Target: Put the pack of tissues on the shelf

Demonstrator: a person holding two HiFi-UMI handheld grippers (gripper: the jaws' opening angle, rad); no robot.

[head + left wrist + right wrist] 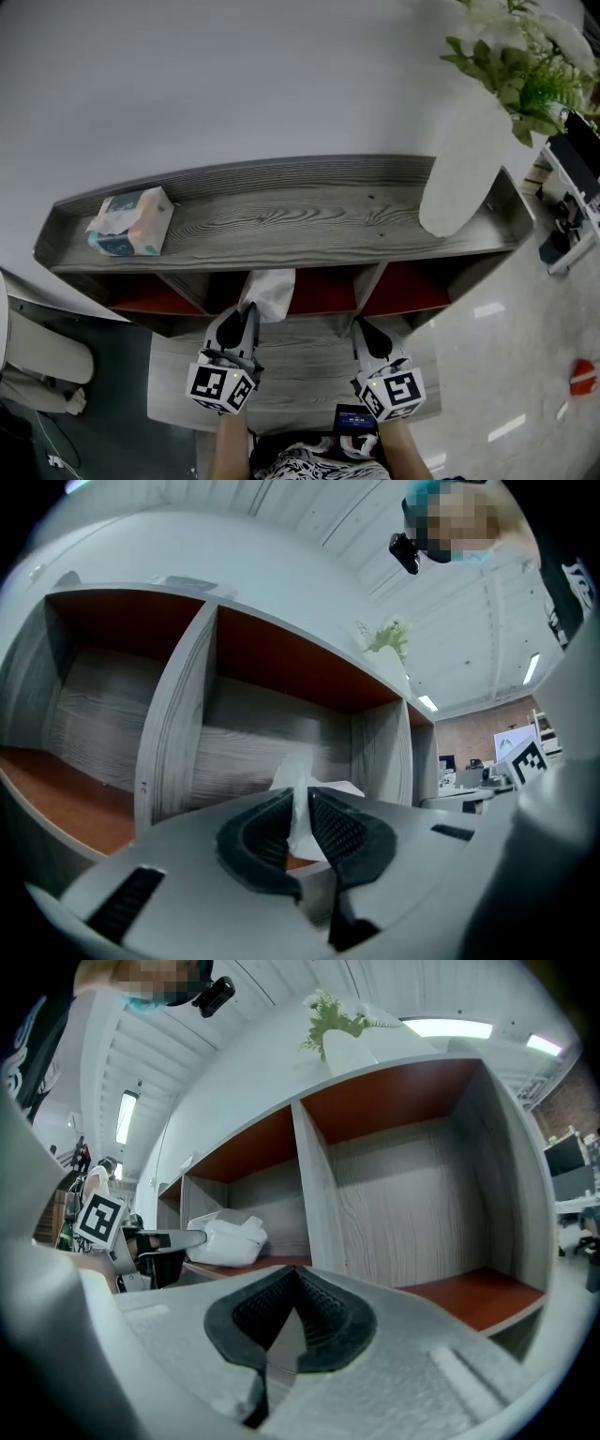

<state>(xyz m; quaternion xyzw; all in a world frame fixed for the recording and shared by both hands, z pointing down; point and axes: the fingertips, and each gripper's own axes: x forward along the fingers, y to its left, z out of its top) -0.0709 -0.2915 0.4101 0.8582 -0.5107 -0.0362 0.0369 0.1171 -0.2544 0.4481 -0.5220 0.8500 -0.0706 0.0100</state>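
A white pack of tissues (270,289) hangs at the mouth of the middle compartment of the grey wooden shelf (309,220). My left gripper (248,314) is shut on the pack's near edge. In the left gripper view the thin white wrapper (302,780) is pinched between the dark pads (342,832), in front of the red-floored compartment. The right gripper view shows the pack (228,1238) resting just above the red floor, with the left gripper (178,1239) behind it. My right gripper (367,336) is shut and empty, before the right compartment; its jaws (295,1302) meet with nothing between.
A second, printed tissue pack (131,222) lies on the shelf top at the left. A tall white vase (459,169) with green leaves stands on the top at the right. White furniture (42,361) sits low at the left. A red object (581,377) lies on the floor.
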